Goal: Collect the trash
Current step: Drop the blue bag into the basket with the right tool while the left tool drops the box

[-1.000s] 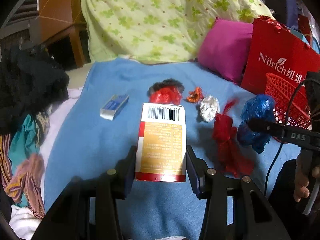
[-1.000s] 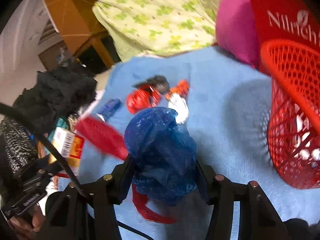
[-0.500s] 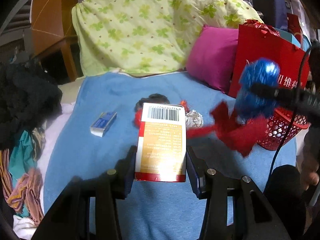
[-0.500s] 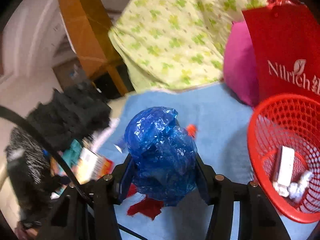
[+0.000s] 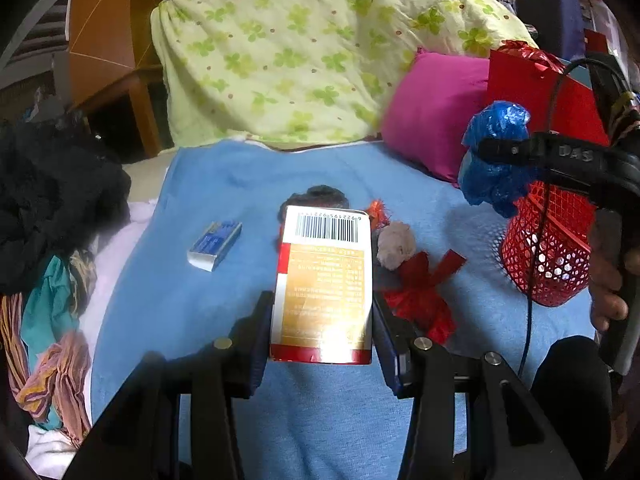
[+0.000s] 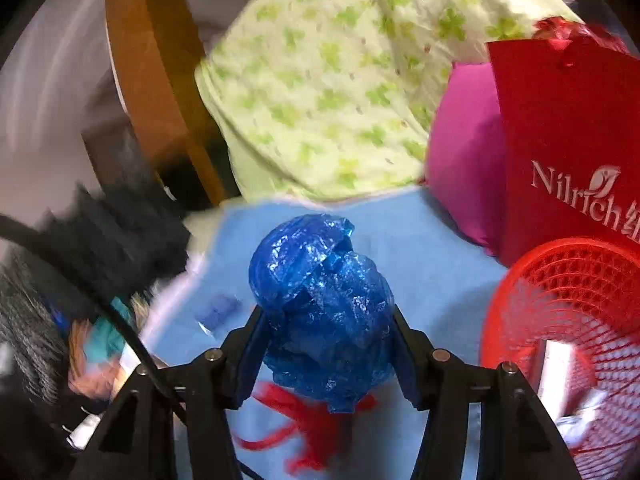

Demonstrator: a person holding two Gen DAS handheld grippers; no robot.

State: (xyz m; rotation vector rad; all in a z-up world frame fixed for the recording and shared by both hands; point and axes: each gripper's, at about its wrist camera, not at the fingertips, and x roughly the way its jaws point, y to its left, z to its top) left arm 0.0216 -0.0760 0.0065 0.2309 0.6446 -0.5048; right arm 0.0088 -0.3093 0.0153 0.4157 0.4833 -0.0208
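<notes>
trash: barcoded box (image 5: 322, 288) clamped; red bag (image 6: 568, 148) ("nilrich")

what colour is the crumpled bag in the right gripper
Shiny blue. The crumpled bag shows best in the right wrist view.

left tongs (image 5: 322, 322) clamped, right tongs (image 6: 326, 344) clamped

Carton (image 5: 322, 288) hides dark trash (image 5: 320, 196); basket (image 6: 560, 320) is cut off.
</notes>
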